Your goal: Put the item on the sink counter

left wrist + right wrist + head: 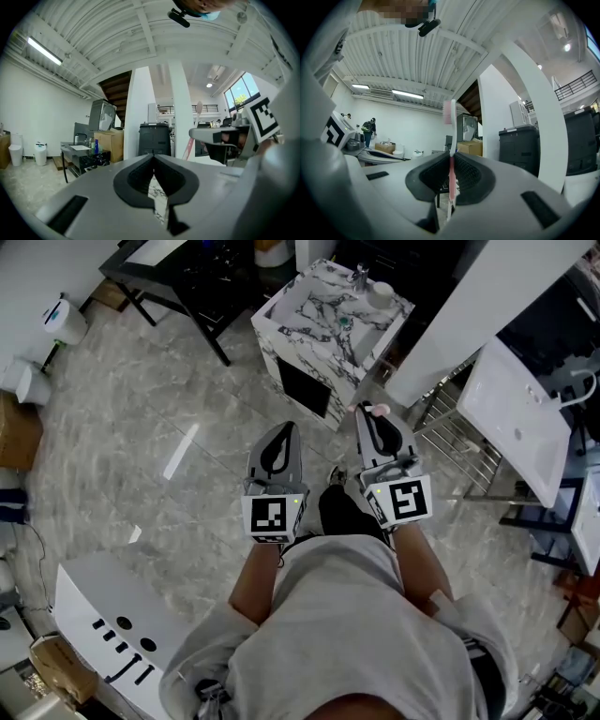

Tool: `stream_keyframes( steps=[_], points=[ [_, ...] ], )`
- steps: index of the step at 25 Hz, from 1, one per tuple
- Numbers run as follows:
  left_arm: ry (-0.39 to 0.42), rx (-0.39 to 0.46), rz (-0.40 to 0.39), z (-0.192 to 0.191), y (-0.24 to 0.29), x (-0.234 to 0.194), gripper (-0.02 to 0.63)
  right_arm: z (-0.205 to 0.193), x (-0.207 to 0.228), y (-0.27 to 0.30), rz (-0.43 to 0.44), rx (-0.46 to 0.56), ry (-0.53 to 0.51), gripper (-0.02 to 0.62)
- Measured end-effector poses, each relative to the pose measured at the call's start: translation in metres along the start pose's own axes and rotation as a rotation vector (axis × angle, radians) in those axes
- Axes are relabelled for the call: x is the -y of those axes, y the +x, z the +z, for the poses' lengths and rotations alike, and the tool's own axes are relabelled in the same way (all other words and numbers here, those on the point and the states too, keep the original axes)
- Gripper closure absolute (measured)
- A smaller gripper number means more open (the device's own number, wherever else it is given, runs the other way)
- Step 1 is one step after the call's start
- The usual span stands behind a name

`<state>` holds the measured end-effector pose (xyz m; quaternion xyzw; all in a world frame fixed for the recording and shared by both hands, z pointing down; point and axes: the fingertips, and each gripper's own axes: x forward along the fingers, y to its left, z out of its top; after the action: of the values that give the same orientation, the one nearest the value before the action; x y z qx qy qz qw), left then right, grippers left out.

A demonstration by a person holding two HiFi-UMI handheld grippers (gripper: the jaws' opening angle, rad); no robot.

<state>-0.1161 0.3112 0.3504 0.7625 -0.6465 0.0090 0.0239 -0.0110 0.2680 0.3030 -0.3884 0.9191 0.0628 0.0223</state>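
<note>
Right gripper (451, 174) is clamped on the pink-and-white toothbrush (450, 123). The handle is pinched low so the brush head stands upright above the jaws (keeps the bristles off everything, I judge). Left gripper (153, 164) is closed on nothing and held level alongside. The marble sink counter (314, 310) lies ahead across the floor, well apart from both grippers. Placement not yet begun.

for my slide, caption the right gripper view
Right gripper clamping an upright pink toothbrush, left gripper alongside.
</note>
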Motion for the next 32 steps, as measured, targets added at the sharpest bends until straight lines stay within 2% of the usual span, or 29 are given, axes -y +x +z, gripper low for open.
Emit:
stream_keyframes(
  steps=[12,16,23,32],
  points=[
    [0.010,-0.096,-0.044,-0.013,0.156,-0.006,0.598,-0.045,0.120,0.093,-0.030,-0.053,0.070,0.572],
    [-0.013,-0.114,-0.051,-0.015,0.195,-0.008,0.598,-0.056,0.152,0.117,-0.031,-0.061,0.089,0.572],
    [-0.001,-0.117,-0.039,-0.011,0.242,-0.015,0.598,-0.060,0.189,0.150,-0.029,-0.061,0.092,0.572],
    [0.000,-0.115,-0.104,-0.010,0.298,-0.020,0.598,-0.070,0.225,0.176,-0.107,-0.086,0.102,0.572]
  ],
)
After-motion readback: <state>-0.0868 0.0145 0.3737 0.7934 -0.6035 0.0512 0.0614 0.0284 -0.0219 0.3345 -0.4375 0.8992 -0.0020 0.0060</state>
